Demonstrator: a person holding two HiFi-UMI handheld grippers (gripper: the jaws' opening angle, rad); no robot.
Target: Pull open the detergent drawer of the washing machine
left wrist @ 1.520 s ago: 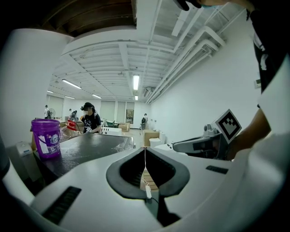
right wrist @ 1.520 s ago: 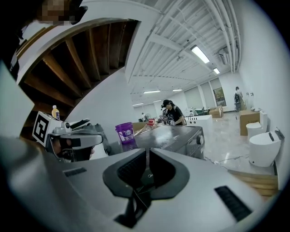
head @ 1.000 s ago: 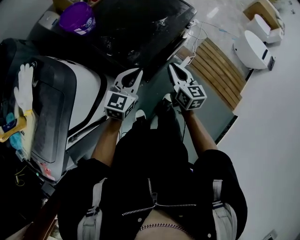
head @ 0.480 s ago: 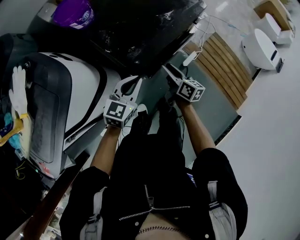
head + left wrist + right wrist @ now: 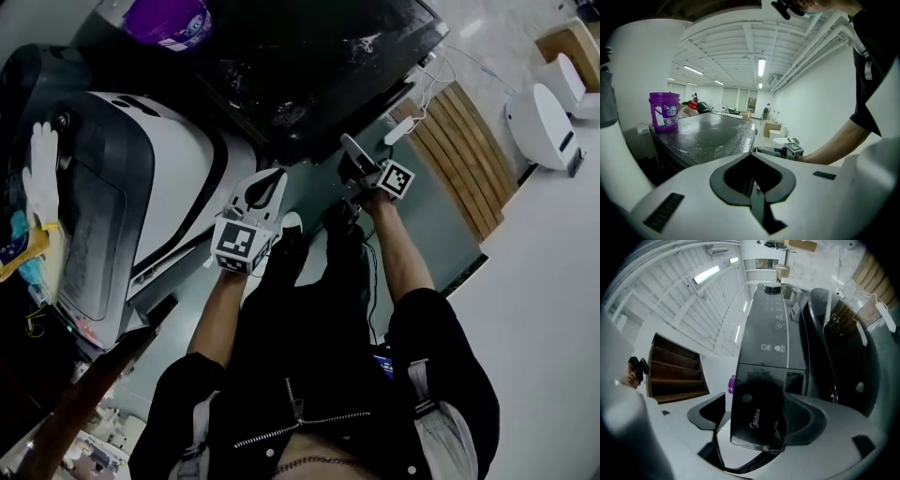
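Pale floor (image 5: 553, 281) lies bare on the person's right and gives the widest free room in the head view. The dark washer (image 5: 309, 56) fills the top of that view. Its front edge runs on a slant just ahead of both grippers. A white machine (image 5: 178, 178) stands just beside it on the left, so only a narrow strip of floor shows between the two machines and the person's legs (image 5: 319, 272). A slatted panel (image 5: 473, 159) borders the washer on the right, and a white cable (image 5: 422, 89) hangs at that corner.

The right gripper (image 5: 352, 148) reaches to the washer's front edge. In its own view the glossy black drawer (image 5: 757, 408) sits at the near end of the control panel (image 5: 771, 329) and lies between the jaws of the right gripper (image 5: 759, 399). The jaws stand wide apart around it. The right pad is against the drawer's side, and a sliver of gap shows on the left. Whether the drawer is out at all cannot be told.

The left gripper (image 5: 274, 178) hangs in free air near the white machine's front, touching nothing. In its own view the left gripper (image 5: 751, 154) has its tips together and holds nothing.

A purple bucket (image 5: 169, 19) stands at the far left of the washer top.
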